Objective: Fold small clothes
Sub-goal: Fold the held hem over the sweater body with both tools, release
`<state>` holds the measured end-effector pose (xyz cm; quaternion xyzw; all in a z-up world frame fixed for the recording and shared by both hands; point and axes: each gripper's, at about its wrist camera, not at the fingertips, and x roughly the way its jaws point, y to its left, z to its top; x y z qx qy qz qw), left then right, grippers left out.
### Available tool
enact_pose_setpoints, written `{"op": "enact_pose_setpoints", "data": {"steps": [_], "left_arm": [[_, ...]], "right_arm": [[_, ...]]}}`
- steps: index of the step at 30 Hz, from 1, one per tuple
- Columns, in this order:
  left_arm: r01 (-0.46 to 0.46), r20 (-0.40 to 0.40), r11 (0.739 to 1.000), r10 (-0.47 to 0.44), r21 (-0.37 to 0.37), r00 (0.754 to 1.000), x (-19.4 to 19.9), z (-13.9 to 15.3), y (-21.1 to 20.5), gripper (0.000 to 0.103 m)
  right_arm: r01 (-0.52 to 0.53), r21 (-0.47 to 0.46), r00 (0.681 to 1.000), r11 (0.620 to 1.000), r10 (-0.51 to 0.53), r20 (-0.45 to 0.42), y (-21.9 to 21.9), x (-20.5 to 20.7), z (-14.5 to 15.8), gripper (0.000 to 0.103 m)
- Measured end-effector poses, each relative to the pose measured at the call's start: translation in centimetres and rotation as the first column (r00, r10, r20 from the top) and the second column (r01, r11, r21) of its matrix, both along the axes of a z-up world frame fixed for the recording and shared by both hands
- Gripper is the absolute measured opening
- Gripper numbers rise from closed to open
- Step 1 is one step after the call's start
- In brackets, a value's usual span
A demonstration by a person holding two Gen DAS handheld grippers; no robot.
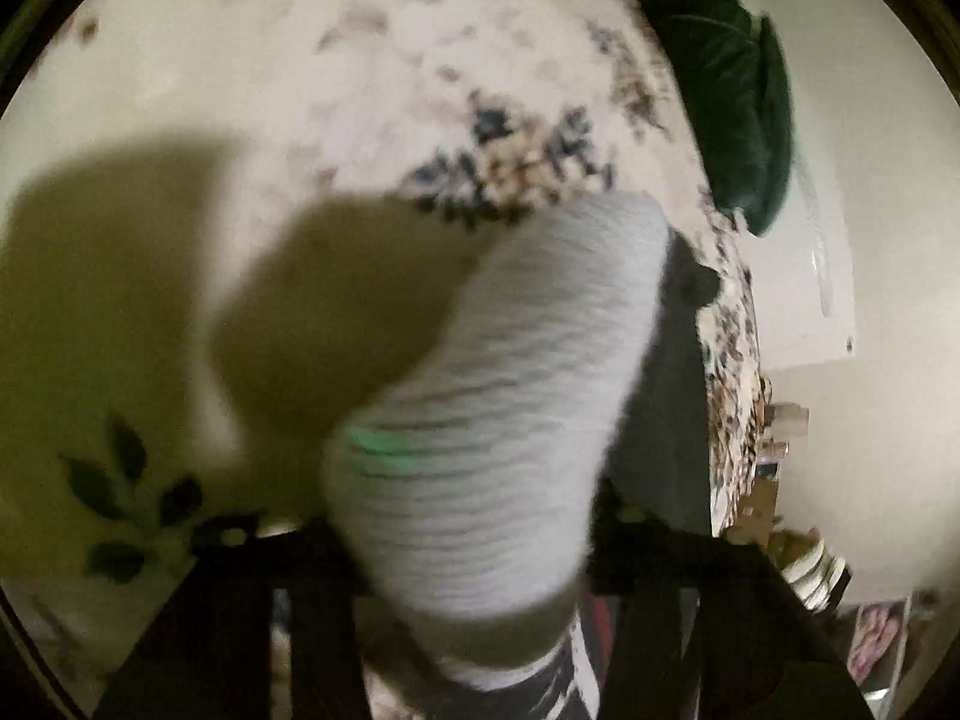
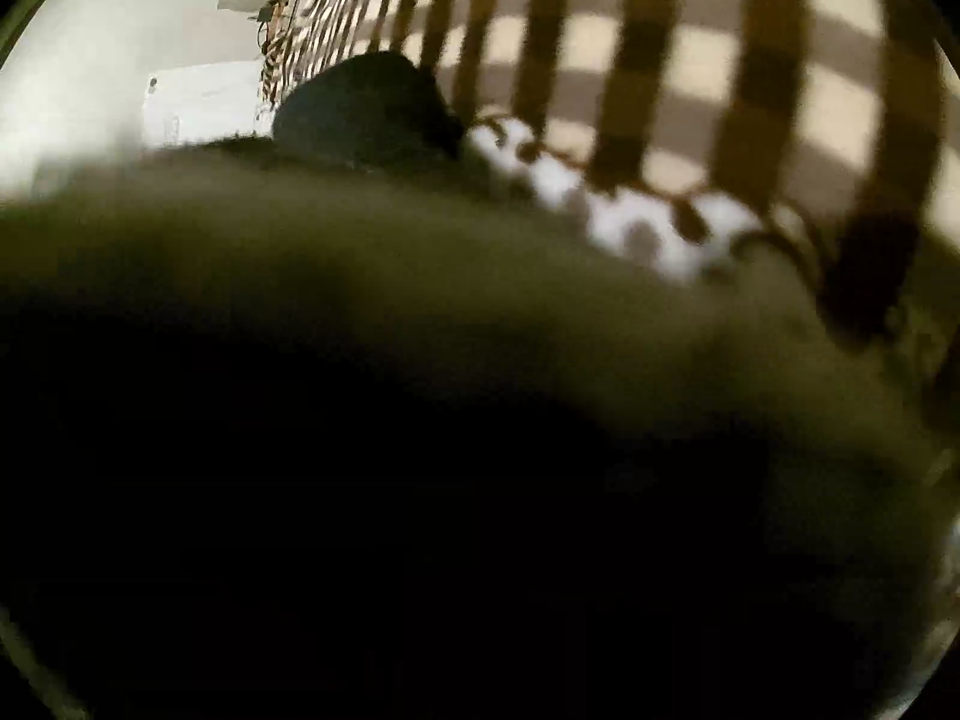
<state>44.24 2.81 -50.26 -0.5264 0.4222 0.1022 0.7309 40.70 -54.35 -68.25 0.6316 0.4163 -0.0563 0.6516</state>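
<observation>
In the left wrist view a white ribbed sock (image 1: 492, 396) with a faint green stripe rises from between the black fingers (image 1: 258, 588) of my left gripper (image 1: 474, 588), filling the gap, so the gripper looks shut on it. The sock hangs over a white floral bedspread (image 1: 300, 60) and throws a broad shadow to the left. A blurred, dim cloth (image 2: 420, 300) lies right against the lens in the right wrist view and blacks out the lower half. It hides the right gripper's fingers, so I cannot see how its jaws stand or whether they hold anything.
A dark green pillow (image 1: 720, 72) lies at the bed's far right edge, a dark grey shape (image 1: 672, 360) sits just behind the sock. The right wrist view shows a brown checked blanket (image 2: 660, 60), a dark rounded cushion (image 2: 366, 114), a floral strip (image 2: 630, 222) and a pale wall (image 2: 90, 60).
</observation>
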Motion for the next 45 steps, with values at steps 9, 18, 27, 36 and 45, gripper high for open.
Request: {"op": "enact_pose_setpoints", "data": {"steps": [9, 18, 27, 36, 45], "left_arm": [[0.135, 0.054, 0.987, -0.140, 0.091, 0.989, -6.9, 7.4, 1.0, 0.031], [0.143, -0.208, 0.986, -0.159, -0.090, 0.965, -15.2, 0.0, 3.9, 0.054], [0.409, -0.281, 0.873, -0.335, 0.267, 0.899, -14.3, 6.6, 1.3, 0.067], [0.621, -0.406, 0.617, -0.471, 0.484, 0.783, -9.3, 5.5, -6.7, 0.090], [0.600, -0.393, 0.613, -0.454, 0.514, 0.800, -9.8, 11.2, -6.8, 0.090]], "right_arm": [[-0.092, -0.073, 0.995, 0.993, 0.095, 0.034, 1.1, -5.3, 6.8, 0.037], [0.021, 0.119, 1.000, 0.993, -0.021, -0.004, -0.7, -17.9, 2.4, 0.065], [0.359, 0.285, 0.914, 0.889, -0.396, 0.084, -1.9, -23.4, -0.2, 0.081], [0.281, 0.144, 0.955, 0.949, -0.292, 0.057, -2.3, -20.3, 0.2, 0.093], [0.224, 0.091, 0.973, 0.970, -0.228, 0.037, -1.1, -15.7, 0.7, 0.093]]}}
